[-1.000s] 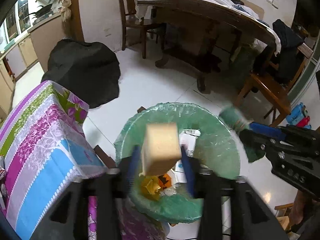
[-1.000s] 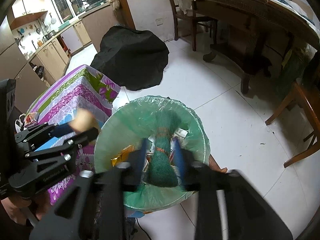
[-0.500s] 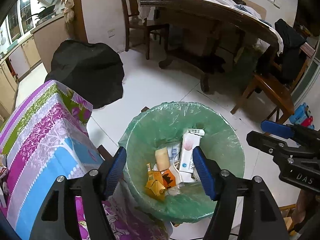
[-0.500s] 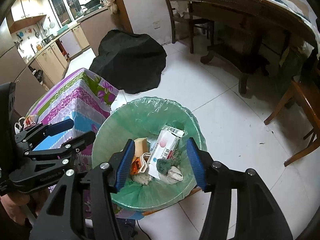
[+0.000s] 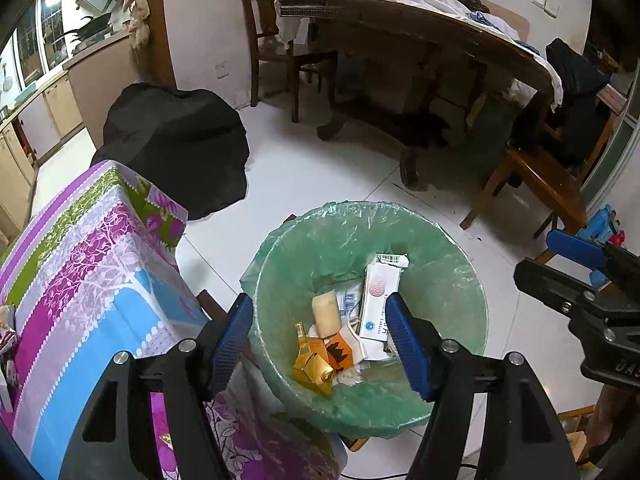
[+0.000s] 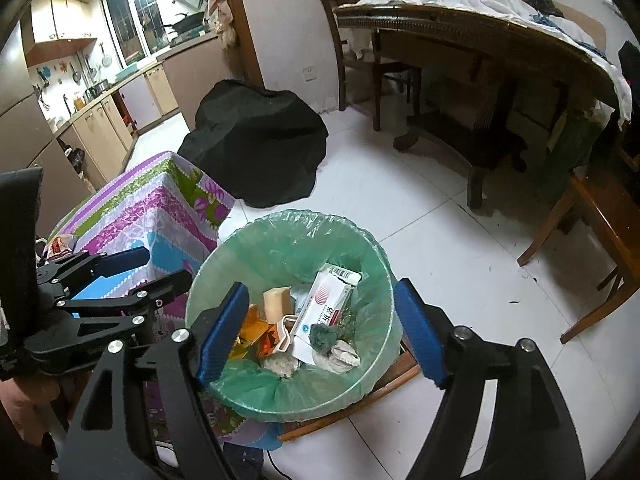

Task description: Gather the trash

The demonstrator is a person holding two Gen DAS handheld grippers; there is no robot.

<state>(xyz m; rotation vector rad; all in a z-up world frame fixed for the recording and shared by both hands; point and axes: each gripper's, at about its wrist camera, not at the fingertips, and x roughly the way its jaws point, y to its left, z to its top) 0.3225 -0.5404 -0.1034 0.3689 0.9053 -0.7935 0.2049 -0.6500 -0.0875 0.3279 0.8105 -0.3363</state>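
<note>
A bin lined with a green bag [image 5: 452,264] [image 6: 360,240] stands on the floor beside the table. Inside lie a tan block [image 5: 326,312] [image 6: 275,303], a white tissue pack [image 5: 378,300] [image 6: 326,300], a green scrubber [image 6: 322,336], yellow wrappers [image 5: 312,364] and other scraps. My left gripper [image 5: 320,340] is open and empty above the bin; it also shows in the right wrist view [image 6: 152,268]. My right gripper [image 6: 320,332] is open and empty above the bin; it also shows in the left wrist view [image 5: 560,258].
A table with a purple, blue and green flowered cloth [image 5: 80,280] [image 6: 160,208] stands left of the bin. A black covered heap [image 5: 176,148] lies on the white floor behind. A long wooden table [image 5: 420,28] and chairs [image 5: 540,184] stand at the back and right.
One second ago my left gripper held the tan block and my right held the green scrubber over the bin. Both opened; block and scrubber now lie in the bin.
</note>
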